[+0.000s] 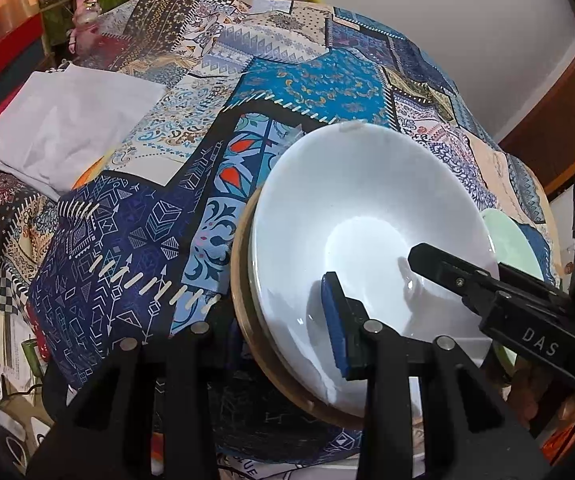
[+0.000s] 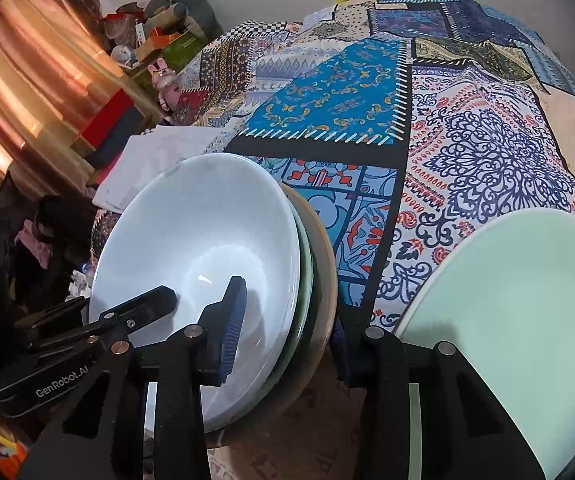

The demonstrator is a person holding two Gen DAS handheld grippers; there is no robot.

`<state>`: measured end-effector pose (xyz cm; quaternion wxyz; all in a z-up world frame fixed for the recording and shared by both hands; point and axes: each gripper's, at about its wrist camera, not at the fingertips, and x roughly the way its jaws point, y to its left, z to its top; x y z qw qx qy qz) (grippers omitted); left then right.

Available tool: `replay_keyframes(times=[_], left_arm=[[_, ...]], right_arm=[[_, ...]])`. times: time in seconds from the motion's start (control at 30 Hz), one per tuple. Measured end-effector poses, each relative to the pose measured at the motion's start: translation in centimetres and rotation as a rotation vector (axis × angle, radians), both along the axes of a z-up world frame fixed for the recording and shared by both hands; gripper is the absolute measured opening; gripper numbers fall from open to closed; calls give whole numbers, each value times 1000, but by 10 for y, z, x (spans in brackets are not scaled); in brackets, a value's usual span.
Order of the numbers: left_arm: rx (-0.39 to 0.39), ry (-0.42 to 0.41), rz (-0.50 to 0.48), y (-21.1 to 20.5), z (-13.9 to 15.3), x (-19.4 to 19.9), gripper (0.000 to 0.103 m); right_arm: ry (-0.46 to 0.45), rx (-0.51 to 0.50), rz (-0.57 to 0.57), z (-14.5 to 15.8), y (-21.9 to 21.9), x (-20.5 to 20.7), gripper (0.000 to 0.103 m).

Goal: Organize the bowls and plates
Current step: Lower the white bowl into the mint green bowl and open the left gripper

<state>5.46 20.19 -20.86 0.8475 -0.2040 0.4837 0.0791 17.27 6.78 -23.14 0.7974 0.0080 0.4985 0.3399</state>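
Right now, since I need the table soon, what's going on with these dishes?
A person is working two handheld grippers on a stack: a white bowl sitting on a green plate and a wooden plate. The left gripper has its jaws straddling one rim, apparently clamped; the right gripper straddles the opposite rim, grip unclear. A separate pale green plate lies beside it on the patchwork tablecloth.

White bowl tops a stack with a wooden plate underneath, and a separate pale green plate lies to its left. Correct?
No: the pale green plate lies to the right of the white bowl, as the right wrist view shows. The wooden plate is underneath, as stated.
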Motion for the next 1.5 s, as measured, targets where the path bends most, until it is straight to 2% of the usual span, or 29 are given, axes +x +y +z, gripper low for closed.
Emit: replay_keyframes(times=[0.37,0.83,1.17,1.5], left_arm=[[26,-55,-15,-14,32,4,36],[64,-131,-88,-60,79,15,36],[75,-145,-180,-114,93,27,36],[74,-128,-251,-158,90,38,36]], right_arm=[[-69,53,-34,33,-20,-3,35],[-152,86,-117,72,-75,-4,35],[-173,85,-200,81,-126,-9,35],[-154,87,-265,75,-166,-18,35]])
